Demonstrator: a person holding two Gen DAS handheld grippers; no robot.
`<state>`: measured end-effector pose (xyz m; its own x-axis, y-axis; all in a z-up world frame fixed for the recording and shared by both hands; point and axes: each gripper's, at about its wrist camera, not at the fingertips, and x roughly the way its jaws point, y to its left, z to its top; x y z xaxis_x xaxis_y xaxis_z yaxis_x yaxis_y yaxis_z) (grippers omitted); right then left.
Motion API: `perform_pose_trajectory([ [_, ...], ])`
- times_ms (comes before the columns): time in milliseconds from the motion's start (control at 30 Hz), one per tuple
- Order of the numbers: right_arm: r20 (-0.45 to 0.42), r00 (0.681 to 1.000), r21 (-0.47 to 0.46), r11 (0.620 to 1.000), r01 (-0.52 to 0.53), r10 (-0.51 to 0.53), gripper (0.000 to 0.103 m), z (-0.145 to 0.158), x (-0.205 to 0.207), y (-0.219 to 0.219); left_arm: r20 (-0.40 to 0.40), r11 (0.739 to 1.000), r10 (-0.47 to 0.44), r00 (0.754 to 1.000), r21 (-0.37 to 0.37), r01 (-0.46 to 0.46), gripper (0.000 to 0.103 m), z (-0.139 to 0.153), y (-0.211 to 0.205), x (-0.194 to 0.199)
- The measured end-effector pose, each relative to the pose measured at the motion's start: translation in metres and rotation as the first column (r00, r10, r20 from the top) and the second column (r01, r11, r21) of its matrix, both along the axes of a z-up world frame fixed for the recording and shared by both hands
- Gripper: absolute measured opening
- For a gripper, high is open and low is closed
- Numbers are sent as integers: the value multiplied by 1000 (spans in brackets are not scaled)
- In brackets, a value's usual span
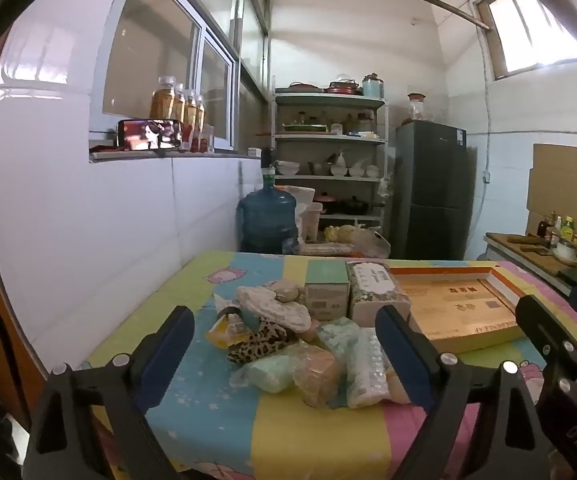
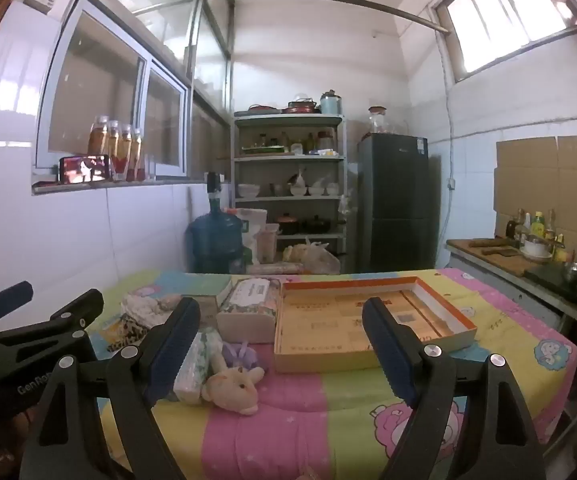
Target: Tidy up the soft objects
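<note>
Far left in the left wrist view: a phone (image 1: 149,133) with a lit screen propped on the window ledge, amber-filled jars (image 1: 176,106) just behind it. Below, a table under a cartoon-print cloth (image 1: 224,412) in blue, yellow and pink stripes. Left gripper (image 1: 284,344) held above the near edge, jaws spread wide, nothing between the pads, tipped slightly down toward a heap of soft objects (image 1: 296,344) piled mid-table. In that heap, from left: a yellow snack packet (image 1: 224,330), a leopard-print cloth (image 1: 258,344), a pale quilted piece (image 1: 276,306) on top, a green item in clear plastic (image 1: 268,376), an orange-tan one in plastic (image 1: 316,376), a white tissue pack (image 1: 368,372). Behind the heap, a green-topped box (image 1: 326,288) and a floral tissue box (image 1: 376,288) side by side, touching or nearly so. Right of those, an open shallow cardboard box (image 1: 512,292) with an orange rim, empty of soft goods. Beyond the table: a blue water jug (image 1: 266,220), a shelf unit (image 1: 328,156) with bowls and pots, a dark fridge (image 1: 432,192). In the right wrist view, the right gripper (image 2: 280,348) likewise spread wide and empty, hovering near the table's front edge; a beige plush toy (image 2: 234,388) lying just beside its left finger, a purple mesh pouch (image 2: 240,354) right behind the toy; the cardboard box between the fingers farther back. Far right, a counter (image 2: 500,256) with bottles and a bowl.
</note>
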<state>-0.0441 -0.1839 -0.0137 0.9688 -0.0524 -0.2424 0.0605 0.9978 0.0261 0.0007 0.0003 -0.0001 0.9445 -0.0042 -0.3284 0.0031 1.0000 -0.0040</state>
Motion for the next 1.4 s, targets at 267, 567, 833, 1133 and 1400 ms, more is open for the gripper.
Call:
perform_pose_trajectory([
  [267, 7, 1000, -2, 1000, -5, 5, 84, -3, 1, 3, 4, 1000, -1, 1000, -4, 1, 92, 0, 0, 0],
  [567, 2, 1000, 9, 1000, -19, 19, 84, -3, 3, 0, 4, 1000, -1, 1000, -1, 1, 92, -1, 3, -1],
  [833, -2, 1000, 10, 1000, -21, 22, 84, -2, 6, 1, 4, 1000, -1, 1000, 0, 1, 92, 0, -1, -3],
  [1133, 7, 999, 11, 999, -31, 31, 84, -2, 4, 3, 7, 1000, -2, 1000, 0, 2, 92, -1, -1, -2],
  [1400, 7, 999, 12, 999, -32, 32, 84, -2, 4, 5, 7, 1000, -1, 1000, -2, 1, 92, -1, 0, -3],
])
